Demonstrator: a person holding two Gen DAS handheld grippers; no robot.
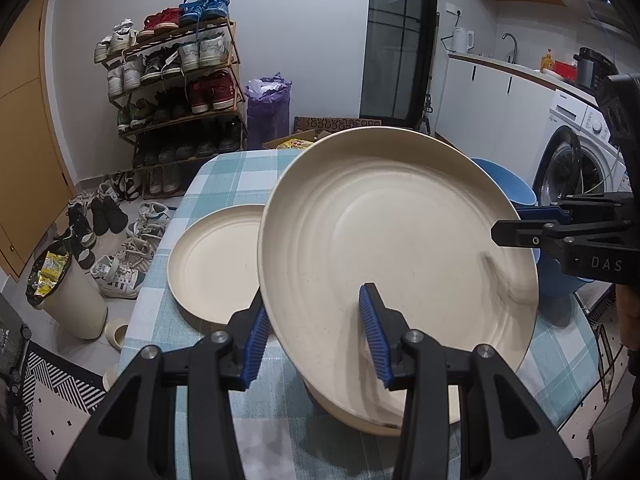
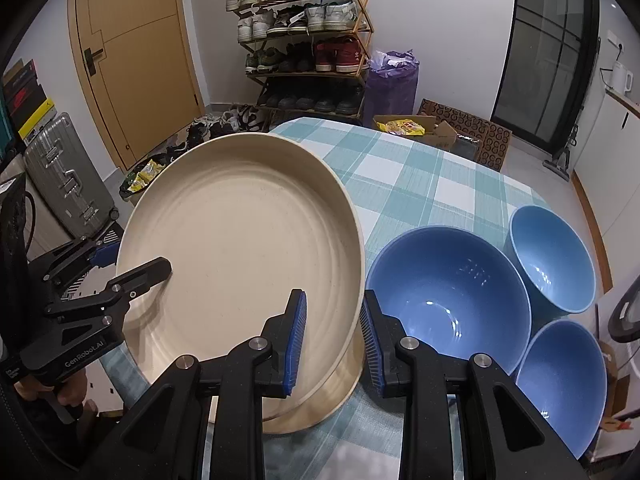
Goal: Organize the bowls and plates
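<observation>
Carrying the cream plate tilted above the table, the left gripper and right gripper each pinch opposite rim edges — lower both evenly. Left view alone shows a second plate beyond its claw; right view shows blue bowls beside its claw.

shoe rack – packed, by the wall | purple bag just right of it | door | suitcase | washer | kettle – on the counter
</observation>
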